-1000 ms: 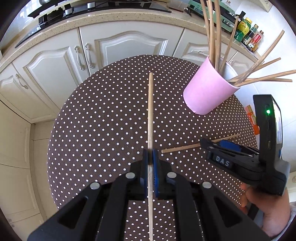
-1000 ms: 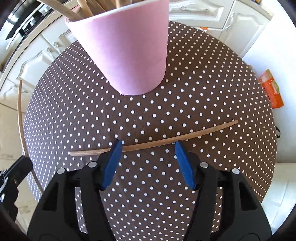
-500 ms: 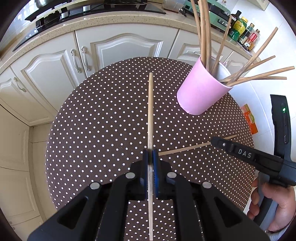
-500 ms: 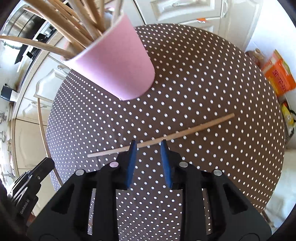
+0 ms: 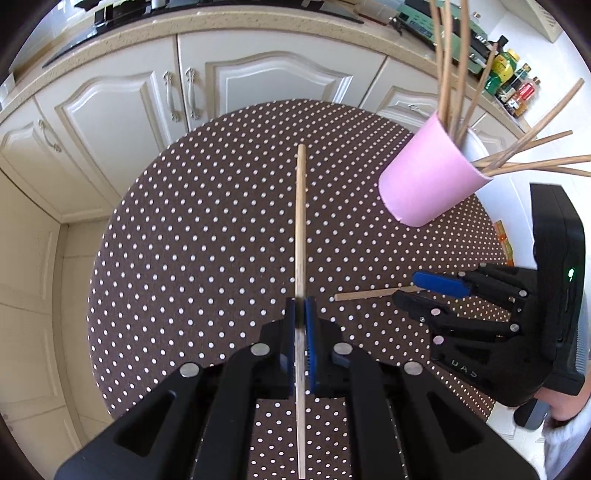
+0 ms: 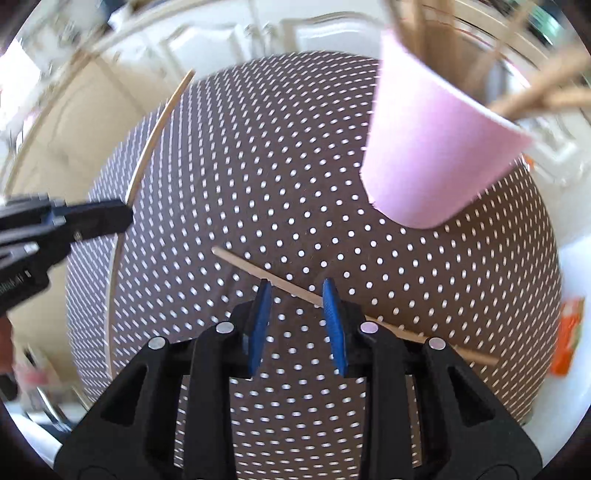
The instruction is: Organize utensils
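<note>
Above the dotted table, left claw pinches a chopstick; right claw points down, spread.

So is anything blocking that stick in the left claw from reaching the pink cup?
Nothing visible. The left gripper clamps the chopstick, and only bare dotted tablecloth lies between it and the pink cup.

A home kitchen: cream cabinets, stone countertop, condiment bottles, polka-dot table.
</note>
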The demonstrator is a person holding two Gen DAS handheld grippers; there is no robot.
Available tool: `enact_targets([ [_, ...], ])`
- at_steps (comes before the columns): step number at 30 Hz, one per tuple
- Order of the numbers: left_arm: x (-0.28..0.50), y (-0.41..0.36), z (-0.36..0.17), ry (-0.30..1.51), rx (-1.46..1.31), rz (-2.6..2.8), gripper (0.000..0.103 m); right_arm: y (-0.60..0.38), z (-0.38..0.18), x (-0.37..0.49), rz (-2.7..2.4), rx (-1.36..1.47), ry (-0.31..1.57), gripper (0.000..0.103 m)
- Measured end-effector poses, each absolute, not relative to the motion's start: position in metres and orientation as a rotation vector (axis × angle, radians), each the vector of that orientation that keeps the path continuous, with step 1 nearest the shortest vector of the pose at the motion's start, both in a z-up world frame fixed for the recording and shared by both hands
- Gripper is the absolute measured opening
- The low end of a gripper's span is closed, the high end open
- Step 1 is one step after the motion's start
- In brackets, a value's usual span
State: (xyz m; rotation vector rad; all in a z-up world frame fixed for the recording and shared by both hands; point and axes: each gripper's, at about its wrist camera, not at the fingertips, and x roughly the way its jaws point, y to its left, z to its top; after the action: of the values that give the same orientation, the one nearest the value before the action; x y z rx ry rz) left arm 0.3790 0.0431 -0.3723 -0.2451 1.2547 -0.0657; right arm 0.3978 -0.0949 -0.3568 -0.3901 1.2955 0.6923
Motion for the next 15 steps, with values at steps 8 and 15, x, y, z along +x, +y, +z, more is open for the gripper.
enact_targets([
  [8,0.38,0.04,-0.38,1.279,-0.254,-0.055,0.005,-0.045,-0.366,0.383,0.802,-0.676,1.323,0.029],
  [15,0.384,0.031,-0.378,1.278,-0.247,-0.06,0.005,-0.033,-0.369,0.399,0.803,-0.687,1.41,0.009],
])
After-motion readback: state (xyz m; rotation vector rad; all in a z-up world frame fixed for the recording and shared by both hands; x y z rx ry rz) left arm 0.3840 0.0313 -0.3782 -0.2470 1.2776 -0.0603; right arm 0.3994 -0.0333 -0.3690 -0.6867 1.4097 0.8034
